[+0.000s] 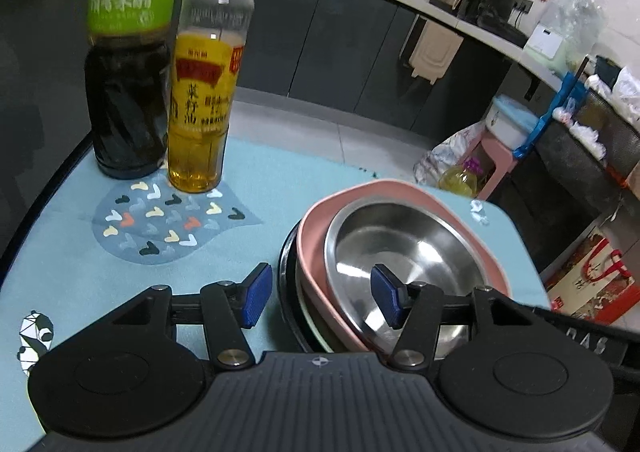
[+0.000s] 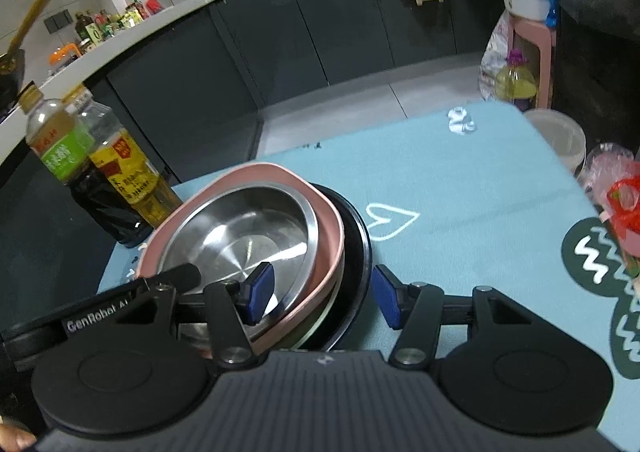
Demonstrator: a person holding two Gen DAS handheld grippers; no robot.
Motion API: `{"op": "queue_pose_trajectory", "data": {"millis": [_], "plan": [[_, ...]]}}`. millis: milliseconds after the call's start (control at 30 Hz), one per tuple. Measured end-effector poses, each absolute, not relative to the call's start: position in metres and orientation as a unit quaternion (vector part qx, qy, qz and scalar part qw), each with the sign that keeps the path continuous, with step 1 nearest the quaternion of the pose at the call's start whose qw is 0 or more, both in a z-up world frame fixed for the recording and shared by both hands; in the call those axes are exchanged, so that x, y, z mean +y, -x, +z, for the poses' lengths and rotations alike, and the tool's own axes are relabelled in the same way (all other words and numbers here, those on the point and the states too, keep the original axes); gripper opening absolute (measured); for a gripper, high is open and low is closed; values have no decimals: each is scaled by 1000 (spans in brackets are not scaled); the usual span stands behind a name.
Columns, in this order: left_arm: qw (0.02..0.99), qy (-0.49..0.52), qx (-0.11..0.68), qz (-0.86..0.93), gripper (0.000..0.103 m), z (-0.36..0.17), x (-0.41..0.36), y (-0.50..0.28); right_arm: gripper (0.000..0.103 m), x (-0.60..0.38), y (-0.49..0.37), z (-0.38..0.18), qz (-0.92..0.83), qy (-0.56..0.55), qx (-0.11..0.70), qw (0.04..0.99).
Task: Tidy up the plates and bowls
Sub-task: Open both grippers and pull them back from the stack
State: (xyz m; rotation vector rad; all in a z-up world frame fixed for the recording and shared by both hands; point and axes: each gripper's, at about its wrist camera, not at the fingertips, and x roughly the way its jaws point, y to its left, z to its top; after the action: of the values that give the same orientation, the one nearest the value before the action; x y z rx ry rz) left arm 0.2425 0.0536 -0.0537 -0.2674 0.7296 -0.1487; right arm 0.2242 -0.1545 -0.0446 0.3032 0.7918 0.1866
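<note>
**Both grippers straddled the stacked dishes, nothing yet gripped**

The left gripper [image 1: 322, 298] stood with its jaws spread wide, and the near-left edge of the stack sat in the gap between them: one blue pad hung outside the black plate [image 1: 285, 292], the other hovered over the inside of the steel bowl [image 1: 404, 248]. The pink bowl [image 1: 316, 252] passed between the two pads, and neither pad appeared to press on anything. The right gripper [image 2: 322, 298] mirrored this on the opposite side, jaws equally wide, one pad over the steel bowl's floor and the other out beyond the black plate, above the blue mat on the tabletop [image 2: 460, 188]. The whole stack lay straight ahead of both sets of jaws, nested steel in pink in black, with a paler rim just showing under the pink one.

The risks looked to come from the nesting. Closing across three or more rims at once would likely clamp them unevenly, so that a lift could drag one dish and let another slide out and clatter down. The steel bowl looked slick, so a pad set on its inner slope might skate. Past the left jaws' outer pad and well ahead stood the dark vinegar bottle [image 1: 128, 100] and the oil bottle [image 1: 204, 100], tall and narrow; a stack swung that way could topple them.
</note>
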Motion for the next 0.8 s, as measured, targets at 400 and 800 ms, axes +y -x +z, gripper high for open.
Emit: {"op": "queue_pose_trajectory", "data": {"millis": [400, 800], "plan": [[934, 104, 333, -74, 51, -29, 51, -203, 50, -144, -192, -24, 84, -123, 358, 922], [951, 75, 295, -63, 51, -12, 51, -137, 52, -134, -144, -6, 89, -108, 328, 934]]}}
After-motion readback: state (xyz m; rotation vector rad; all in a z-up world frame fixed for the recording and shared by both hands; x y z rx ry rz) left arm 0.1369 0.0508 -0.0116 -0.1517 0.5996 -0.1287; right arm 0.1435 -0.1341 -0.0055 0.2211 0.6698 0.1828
